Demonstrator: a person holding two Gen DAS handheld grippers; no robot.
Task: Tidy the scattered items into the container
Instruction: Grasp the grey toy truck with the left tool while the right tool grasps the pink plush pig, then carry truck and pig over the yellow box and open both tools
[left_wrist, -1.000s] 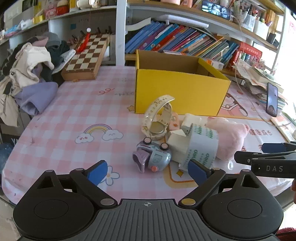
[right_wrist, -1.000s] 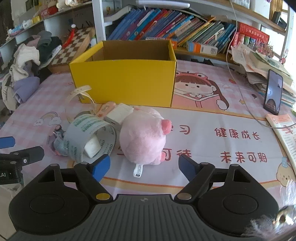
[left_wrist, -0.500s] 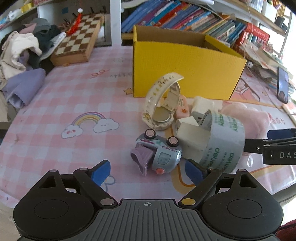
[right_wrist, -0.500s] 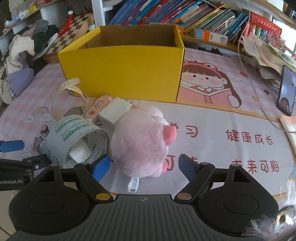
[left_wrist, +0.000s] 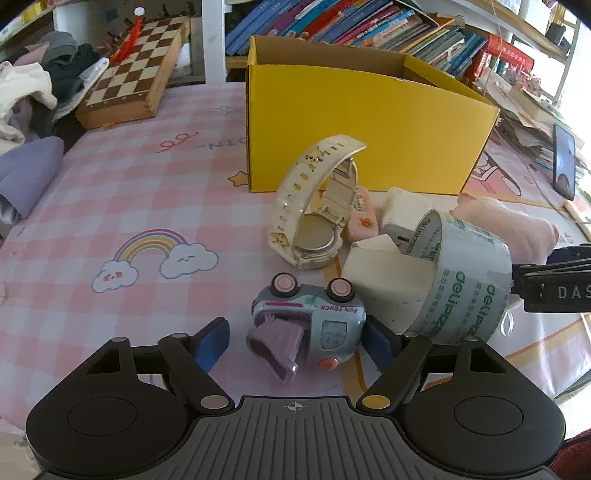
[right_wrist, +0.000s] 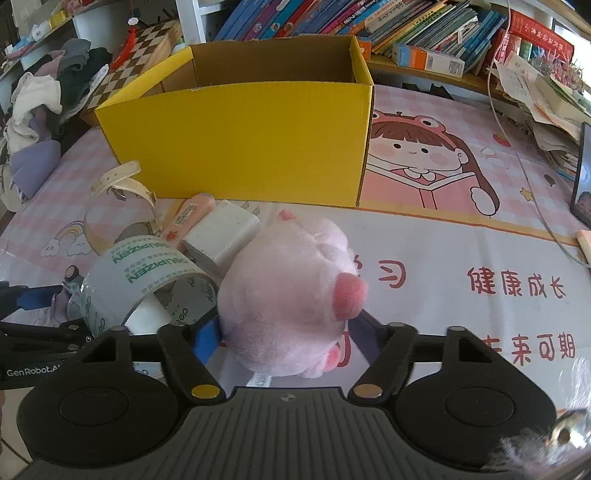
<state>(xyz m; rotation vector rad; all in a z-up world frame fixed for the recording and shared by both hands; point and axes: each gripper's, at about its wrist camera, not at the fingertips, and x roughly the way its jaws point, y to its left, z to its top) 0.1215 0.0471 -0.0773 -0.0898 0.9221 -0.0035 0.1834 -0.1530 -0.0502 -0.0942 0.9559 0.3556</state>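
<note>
Straddling the toy truck (left_wrist: 314, 325), the left gripper (left_wrist: 295, 341) is held with jaws apart; the right gripper (right_wrist: 284, 334) is set likewise around the pink plush pig (right_wrist: 291, 291), unclamped. Both items lie on the mat before the yellow box (right_wrist: 258, 140). Grasp step judged; closing and lifting needed next.

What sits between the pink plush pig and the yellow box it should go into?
Nothing visible. The right gripper already straddles the plush pig, and only bare mat lies between it and the yellow box; the box's near wall must be cleared.
</note>
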